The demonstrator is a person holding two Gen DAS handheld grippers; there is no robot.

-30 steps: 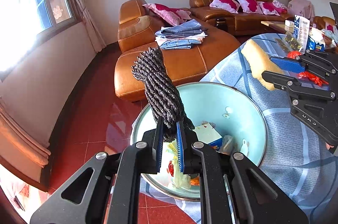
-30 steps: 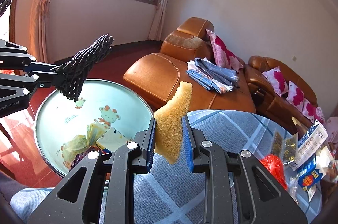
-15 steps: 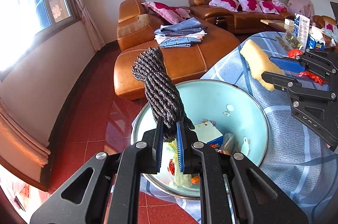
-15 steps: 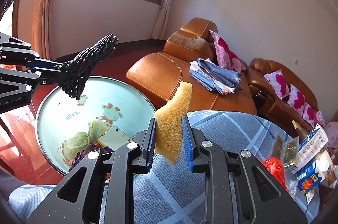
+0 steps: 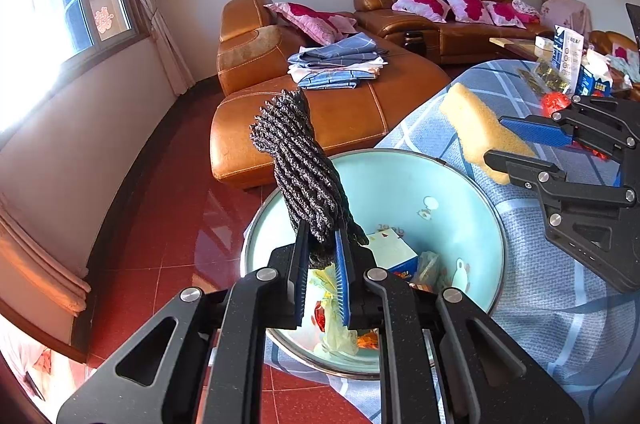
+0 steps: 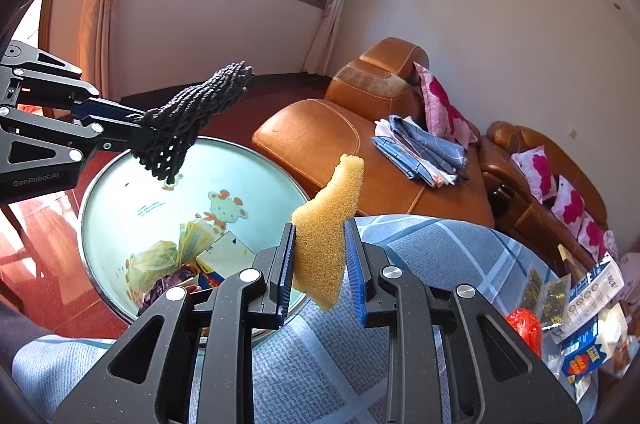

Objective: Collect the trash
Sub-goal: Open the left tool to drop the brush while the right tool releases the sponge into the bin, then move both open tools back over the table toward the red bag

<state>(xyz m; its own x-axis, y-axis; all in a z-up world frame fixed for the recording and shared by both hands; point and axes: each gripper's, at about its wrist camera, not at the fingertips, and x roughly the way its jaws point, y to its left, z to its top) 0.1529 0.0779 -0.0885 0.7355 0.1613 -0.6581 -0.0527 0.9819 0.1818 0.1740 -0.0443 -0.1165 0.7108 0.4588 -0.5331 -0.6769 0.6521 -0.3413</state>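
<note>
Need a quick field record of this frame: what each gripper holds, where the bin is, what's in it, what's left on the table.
left gripper: shut on dark knitted bundle, held above the basin
right gripper: shut on yellow sponge, held over the table edge beside the basin
bin: pale blue basin with cartoon print, next to the table
basin contents: small box, yellow wrappers, other scraps
table: blue checked cloth
left on table: red wrapper, packets, blue carton at the far end

Sunlit rm, leather sofa (image 5: pixel 332 112), window (image 5: pixel 76 8)
</note>
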